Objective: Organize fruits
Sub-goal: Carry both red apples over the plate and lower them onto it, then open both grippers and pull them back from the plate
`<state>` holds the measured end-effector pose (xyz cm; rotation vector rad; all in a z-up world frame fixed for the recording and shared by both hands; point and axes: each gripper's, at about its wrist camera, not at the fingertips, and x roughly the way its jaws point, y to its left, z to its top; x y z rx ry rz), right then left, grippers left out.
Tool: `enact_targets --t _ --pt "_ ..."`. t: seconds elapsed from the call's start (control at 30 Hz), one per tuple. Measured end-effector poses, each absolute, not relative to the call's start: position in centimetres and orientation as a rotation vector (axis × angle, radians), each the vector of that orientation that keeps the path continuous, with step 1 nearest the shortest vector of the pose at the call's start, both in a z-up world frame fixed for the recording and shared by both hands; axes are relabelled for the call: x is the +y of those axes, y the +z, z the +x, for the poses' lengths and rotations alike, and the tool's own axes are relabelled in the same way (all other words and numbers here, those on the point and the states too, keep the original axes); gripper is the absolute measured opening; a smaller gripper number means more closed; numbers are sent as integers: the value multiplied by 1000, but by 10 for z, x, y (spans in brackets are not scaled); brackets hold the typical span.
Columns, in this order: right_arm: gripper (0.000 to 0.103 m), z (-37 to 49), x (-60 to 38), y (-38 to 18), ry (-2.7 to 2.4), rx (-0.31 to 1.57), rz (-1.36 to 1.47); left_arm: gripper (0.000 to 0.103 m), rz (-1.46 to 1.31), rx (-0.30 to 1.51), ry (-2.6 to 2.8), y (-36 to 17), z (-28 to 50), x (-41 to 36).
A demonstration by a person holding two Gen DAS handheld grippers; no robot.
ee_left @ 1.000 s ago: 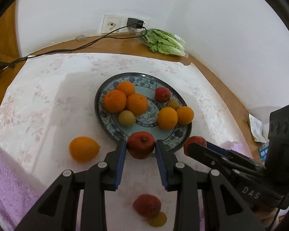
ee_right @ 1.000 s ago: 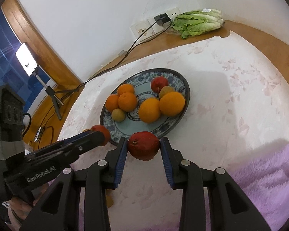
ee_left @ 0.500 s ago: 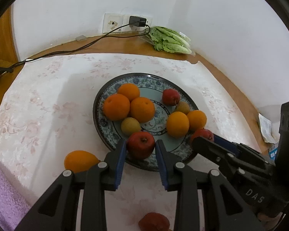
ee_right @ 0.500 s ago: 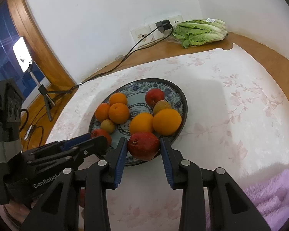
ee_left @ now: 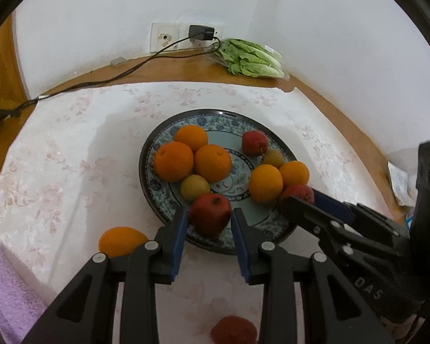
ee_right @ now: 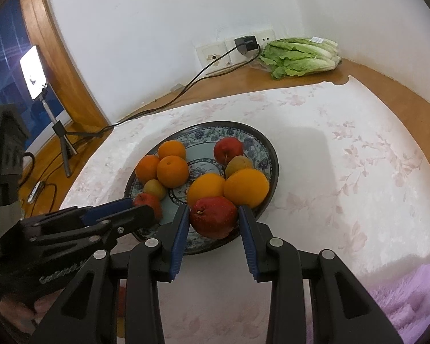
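A blue patterned plate (ee_left: 157,154) (ee_right: 268,154) holds several oranges, a red apple (ee_left: 254,143) and small yellow-brown fruits. My left gripper (ee_left: 209,218) is shut on a red apple (ee_left: 209,213) over the plate's near rim. My right gripper (ee_right: 214,221) is shut on another red apple (ee_right: 214,220) over the plate's near edge, beside two oranges (ee_right: 245,187). The right gripper also shows in the left wrist view (ee_left: 315,206), and the left gripper in the right wrist view (ee_right: 114,215).
An orange (ee_left: 121,240) and a red fruit (ee_left: 233,331) lie on the white floral cloth (ee_left: 57,157) in front of the plate. Lettuce (ee_left: 252,60), a wall socket with charger (ee_left: 200,33) and cable lie at the back. A purple towel (ee_right: 401,295) lies near.
Both grippers have moved forward with their apples, from in front of the plate to over its near rim. The loose fruits on the cloth have slid toward the bottom of the left view.
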<state>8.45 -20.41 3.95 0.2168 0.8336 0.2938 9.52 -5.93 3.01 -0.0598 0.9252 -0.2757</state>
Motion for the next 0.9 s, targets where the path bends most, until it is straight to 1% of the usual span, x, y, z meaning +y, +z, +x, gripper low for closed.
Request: enact_targets --t 0.07,0.17,0.33,0.63,0.9 --pt "36 84 -204 40 298 831 236 33 -62 925 -280 31 92 -59" --pt "40 81 -204 44 306 816 242 34 -83 929 -290 34 89 -57" --pt "45 74 -200 51 318 791 220 43 -94 934 -280 37 82 -52" --pt "45 62 -200 59 313 765 238 44 -110 925 -234 43 67 -33" --pt "45 46 -198 58 313 799 241 44 -108 929 -203 46 52 -17"
